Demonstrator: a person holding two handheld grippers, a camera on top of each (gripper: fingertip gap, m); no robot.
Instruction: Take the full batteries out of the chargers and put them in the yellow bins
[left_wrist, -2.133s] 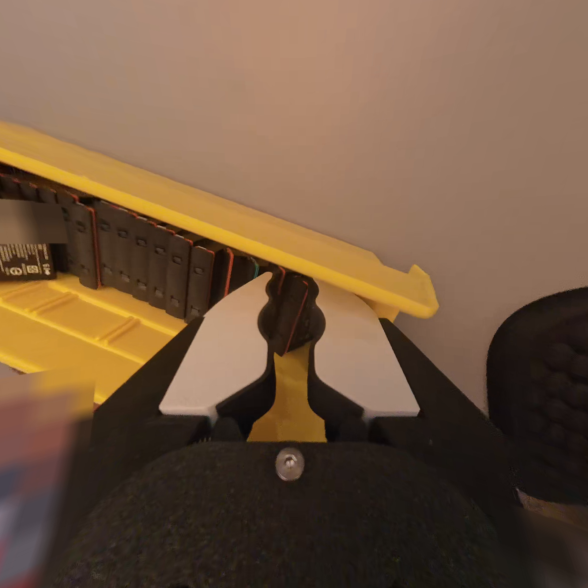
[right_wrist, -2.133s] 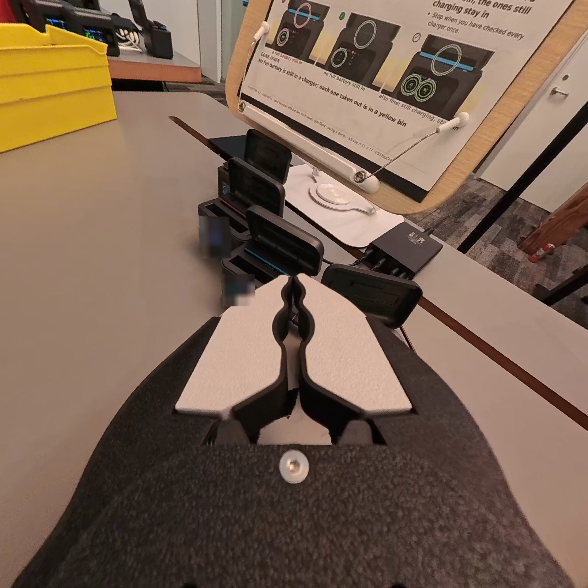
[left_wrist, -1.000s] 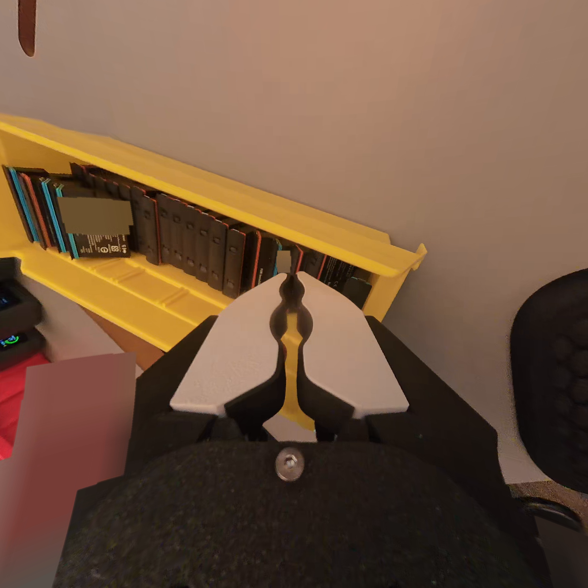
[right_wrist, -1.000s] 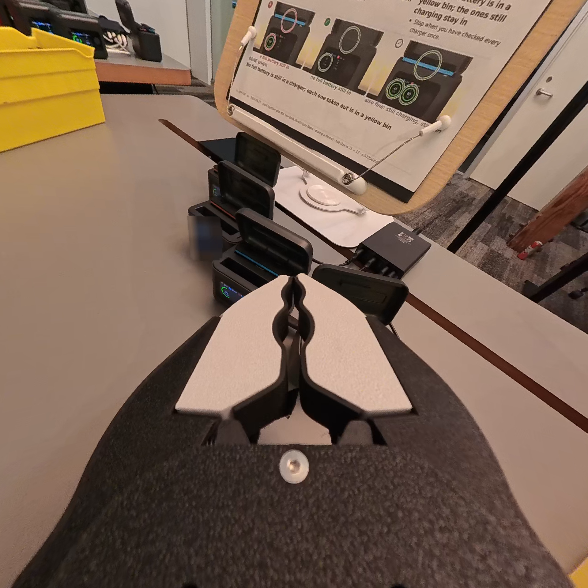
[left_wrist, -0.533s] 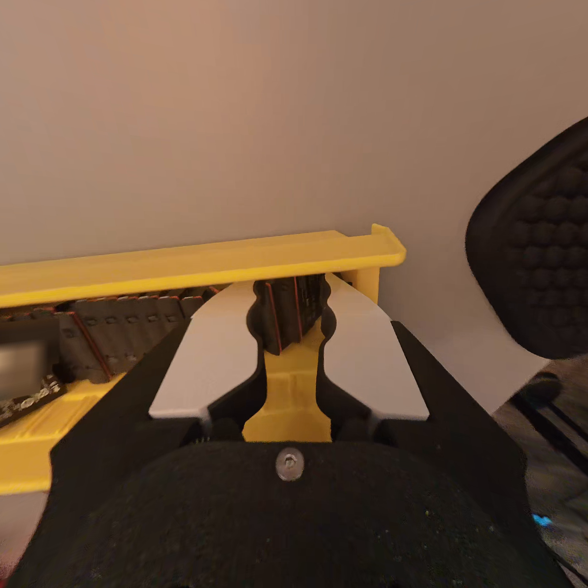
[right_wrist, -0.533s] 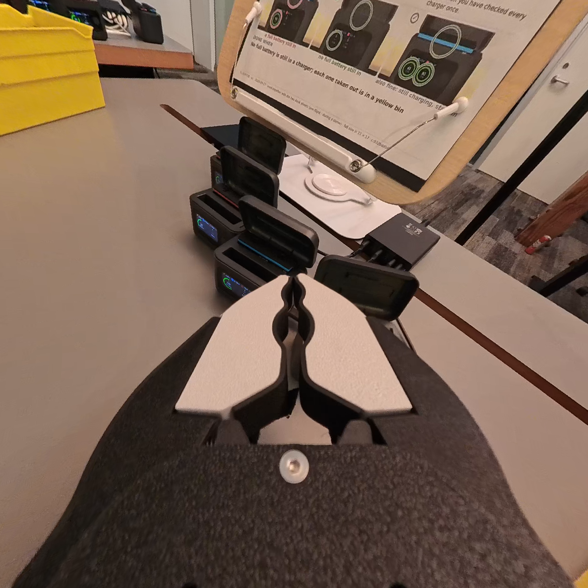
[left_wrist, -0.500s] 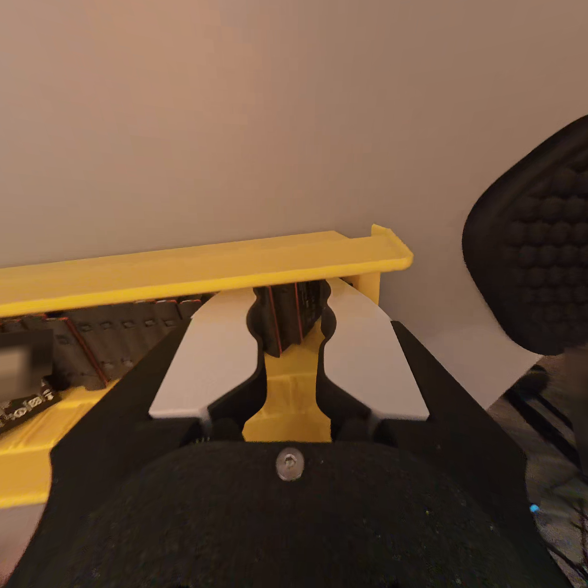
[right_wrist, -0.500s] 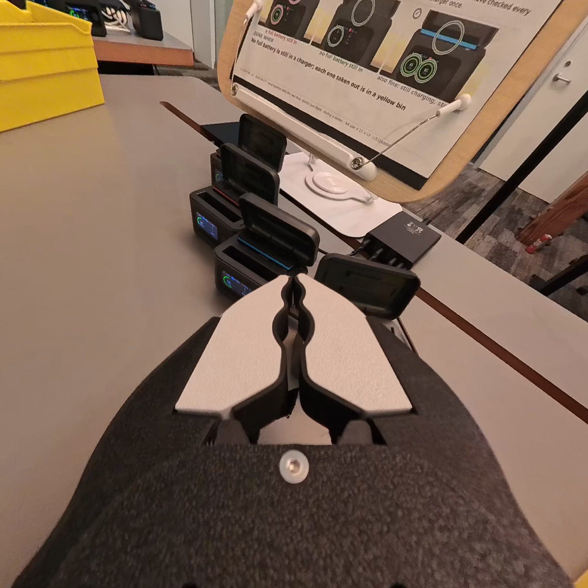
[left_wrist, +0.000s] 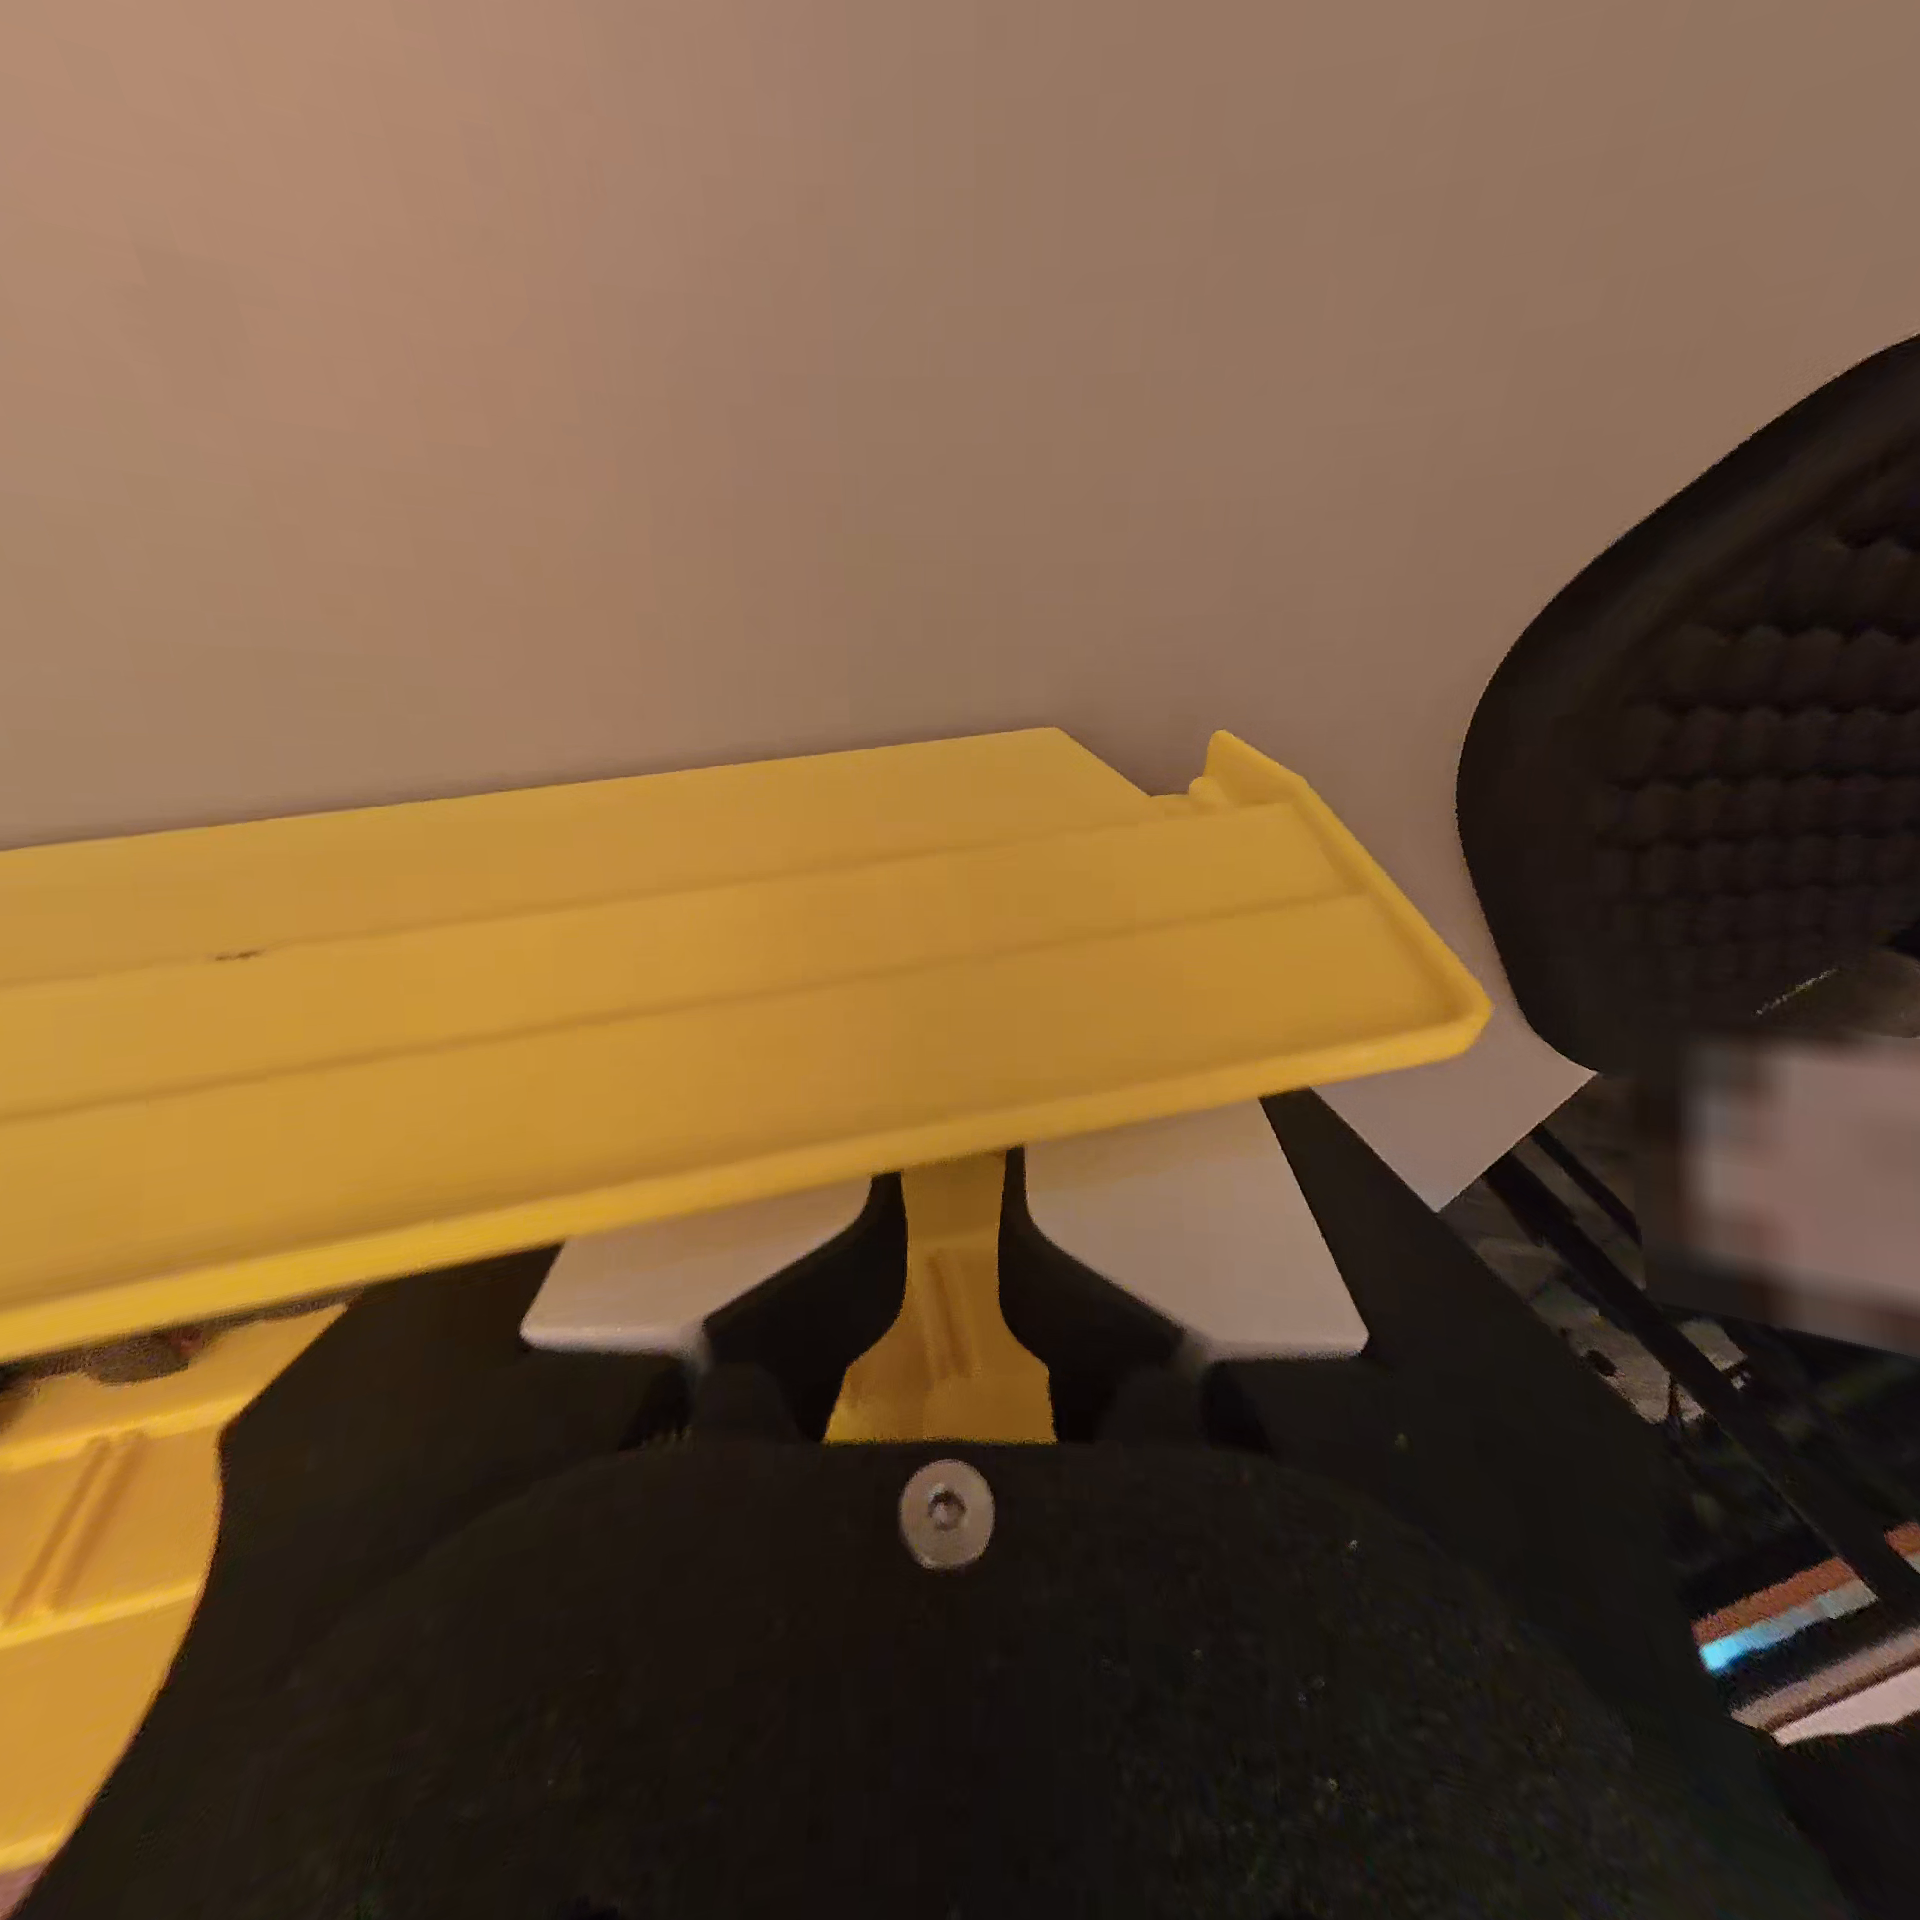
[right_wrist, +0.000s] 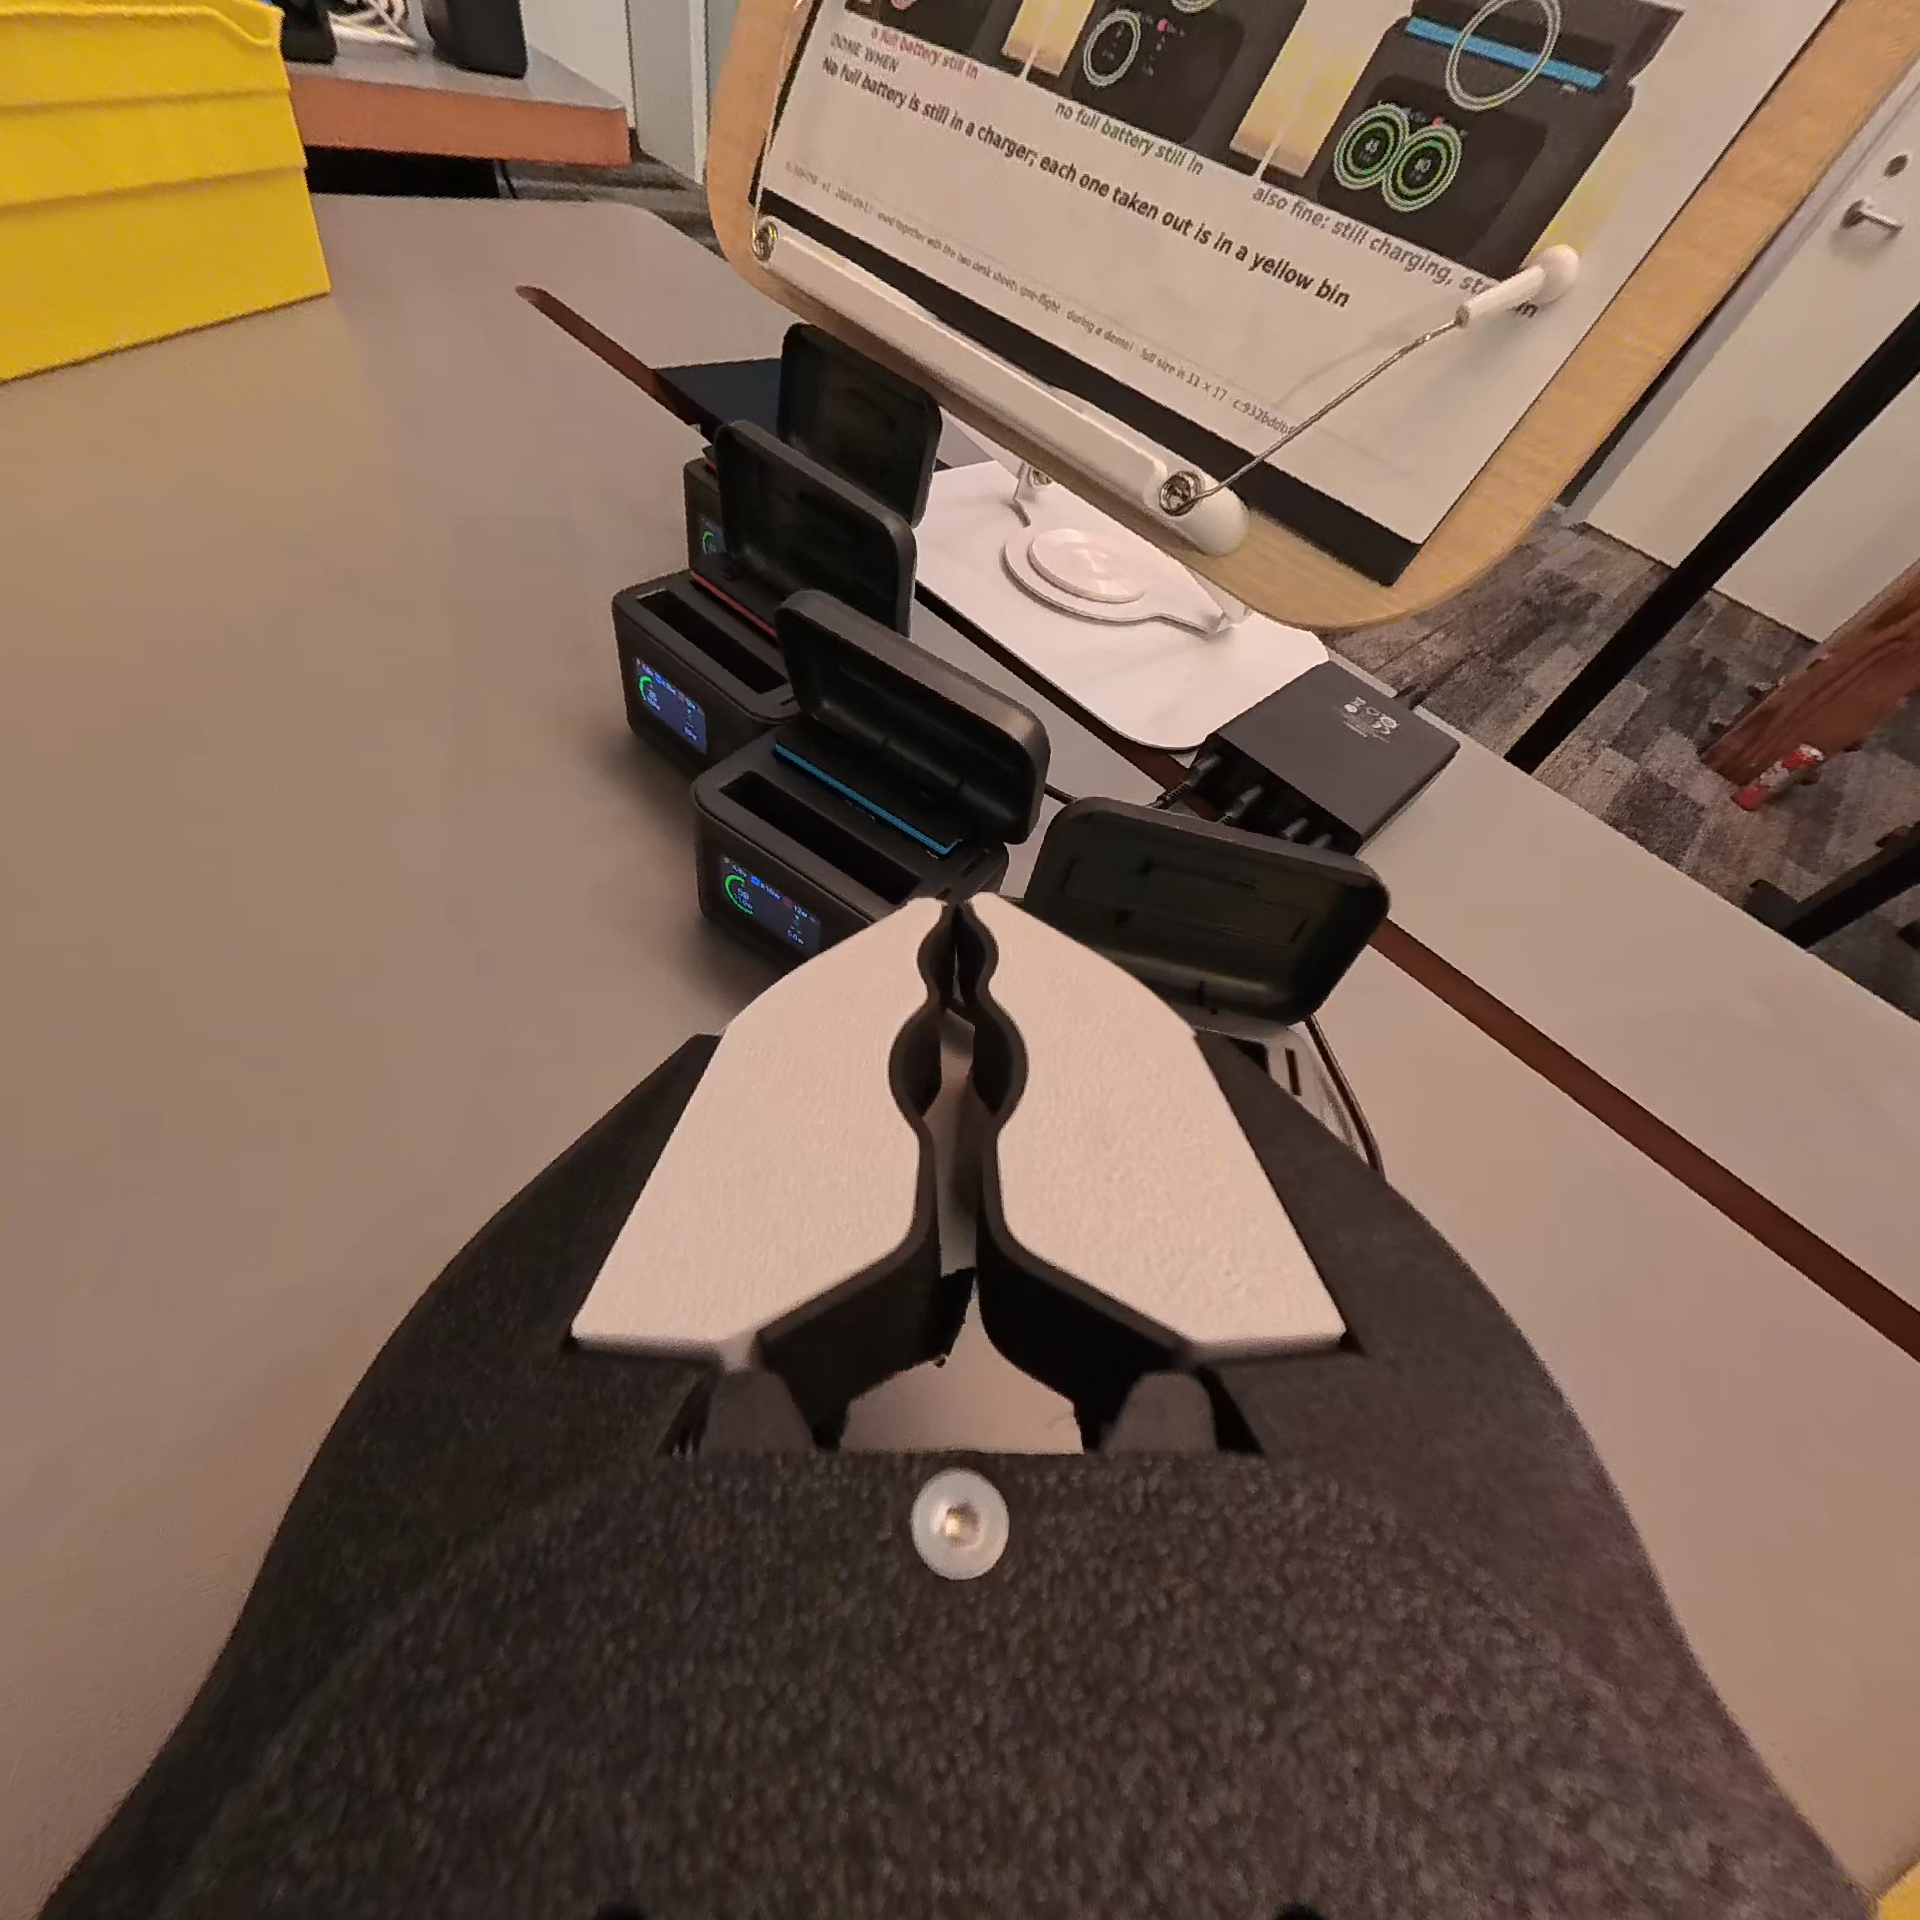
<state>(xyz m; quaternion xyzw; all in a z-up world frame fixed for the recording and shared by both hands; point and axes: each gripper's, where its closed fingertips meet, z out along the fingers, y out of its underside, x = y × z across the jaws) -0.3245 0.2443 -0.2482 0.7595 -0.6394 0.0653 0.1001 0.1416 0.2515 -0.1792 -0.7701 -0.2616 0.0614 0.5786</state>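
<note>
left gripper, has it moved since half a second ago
Yes. The left gripper has pushed forward under the rim of the yellow bin, which now hides its tips; earlier they showed below the rim with batteries between them.

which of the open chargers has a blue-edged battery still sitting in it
The black lidded charger just ahead of the right gripper, second in the row, shows a blue-edged battery in its rear slot; the one behind shows a red edge.

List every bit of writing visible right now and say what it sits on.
I will not copy wording, so this only says where writing stands.
Instruction sheet on the wooden board: printed lines and pictures, legible.
Nearest charger screen: figures, too small to read.
Second charger screen: figures, too small to read.
Black power hub: white marks, too small to read.
Left wrist view, yellow bin: none.
</note>
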